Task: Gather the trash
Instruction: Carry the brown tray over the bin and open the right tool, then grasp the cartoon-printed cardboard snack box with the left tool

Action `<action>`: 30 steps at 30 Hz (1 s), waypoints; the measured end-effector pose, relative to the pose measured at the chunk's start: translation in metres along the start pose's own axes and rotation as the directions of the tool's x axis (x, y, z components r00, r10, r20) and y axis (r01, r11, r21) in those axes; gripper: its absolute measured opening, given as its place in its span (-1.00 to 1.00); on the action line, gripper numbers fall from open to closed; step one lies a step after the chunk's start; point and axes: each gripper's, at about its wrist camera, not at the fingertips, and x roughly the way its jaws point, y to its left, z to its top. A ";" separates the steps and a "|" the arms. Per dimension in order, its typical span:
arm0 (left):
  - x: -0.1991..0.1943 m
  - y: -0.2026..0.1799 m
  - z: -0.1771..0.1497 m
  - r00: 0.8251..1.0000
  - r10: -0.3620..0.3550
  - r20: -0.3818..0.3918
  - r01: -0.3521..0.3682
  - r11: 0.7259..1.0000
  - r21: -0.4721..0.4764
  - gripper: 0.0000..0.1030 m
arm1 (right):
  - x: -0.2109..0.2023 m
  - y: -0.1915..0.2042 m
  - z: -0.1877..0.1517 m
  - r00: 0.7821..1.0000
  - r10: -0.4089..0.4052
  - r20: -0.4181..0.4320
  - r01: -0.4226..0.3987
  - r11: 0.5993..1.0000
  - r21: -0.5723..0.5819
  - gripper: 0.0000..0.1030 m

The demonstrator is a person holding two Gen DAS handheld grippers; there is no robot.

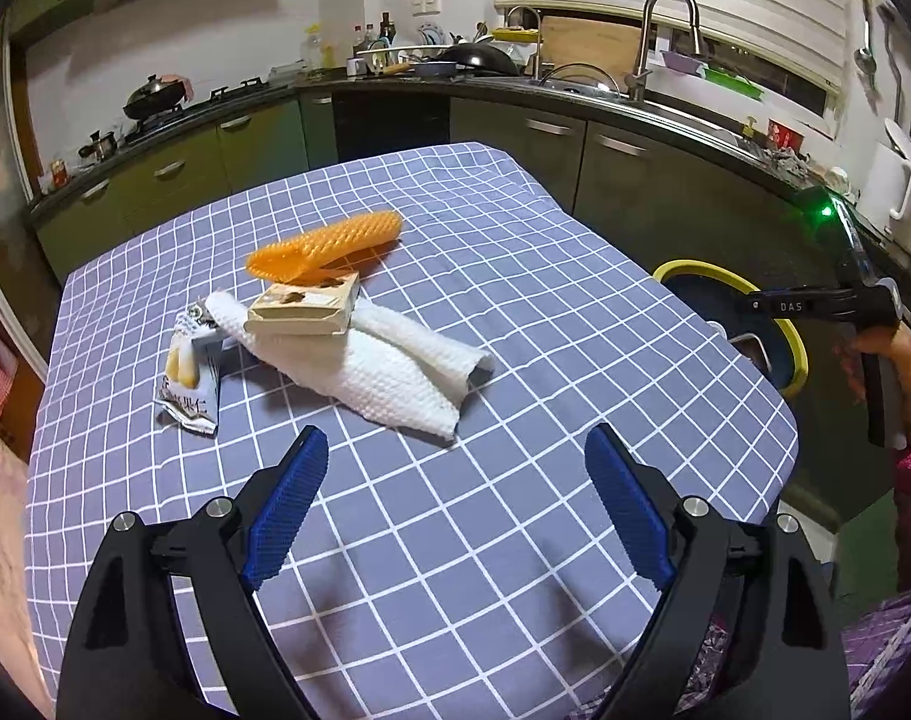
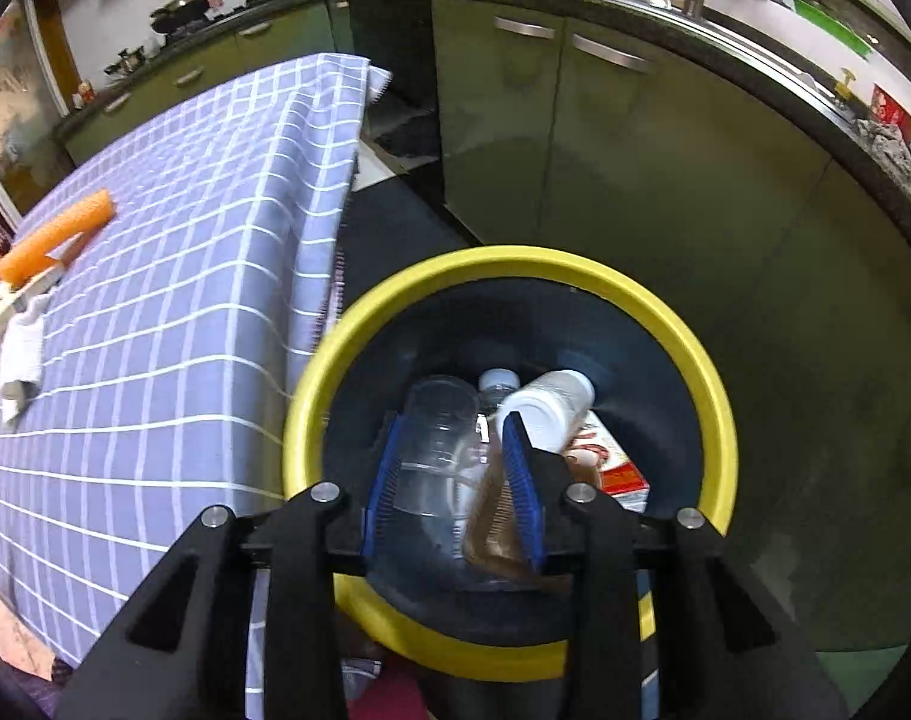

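Trash is lying in a loose heap on the checked cloth [image 1: 515, 276] of the table: an orange sleeve [image 1: 326, 245] farthest back, a small carton [image 1: 305, 307] resting on a white towel [image 1: 383, 366], and a wrapper [image 1: 192, 372] touching the towel's left end. The left gripper [image 1: 455, 504] is hovering over the near part of the cloth, pointing down and forward at the heap, its blue pads [image 1: 287, 504] standing wide apart with nothing between them and well short of the towel.

Off the table's right edge, the right gripper [image 2: 455, 474] is pointing steeply down into the bin [image 2: 716, 396], a dark tub with a yellow rim. Its jaws are standing partly apart. A brown wrapper [image 2: 494, 531] is lying against the inner face of the right pad [image 2: 524, 492], while the left pad is clear of it, so the wrapper is not being pinched. Below, inside the bin, a clear cup [image 2: 437, 438], a white bottle [image 2: 551, 405], a small capped bottle [image 2: 498, 383] and a red-printed packet [image 2: 611, 468] are lying together.

In the left view a hand [image 1: 887, 354] in a pink patterned sleeve is gripping the right tool's handle over the bin.
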 end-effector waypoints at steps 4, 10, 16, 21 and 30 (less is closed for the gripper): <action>0.004 0.010 0.005 1.000 0.028 0.001 -0.028 1.000 -0.010 0.73 | -0.002 0.017 0.003 0.999 0.037 0.008 -0.037 0.999 -0.021 -0.35; 0.021 0.041 0.022 0.998 0.055 -0.018 -0.056 0.997 -0.062 0.73 | -0.004 0.038 0.002 0.995 0.095 0.007 -0.094 0.995 -0.045 -0.31; 0.048 0.063 0.044 0.998 0.052 -0.031 -0.054 0.996 -0.064 0.73 | -0.001 0.044 0.003 0.993 0.122 0.000 -0.122 0.992 -0.044 -0.31; 0.071 0.071 0.054 0.996 0.066 -0.053 -0.068 0.997 -0.044 0.70 | 0.003 0.043 0.003 0.992 0.127 -0.007 -0.128 0.991 -0.040 -0.30; 0.096 0.082 0.059 0.994 0.064 -0.089 -0.069 0.996 -0.055 0.32 | 0.005 0.045 0.005 0.991 0.132 -0.015 -0.132 0.990 -0.043 -0.27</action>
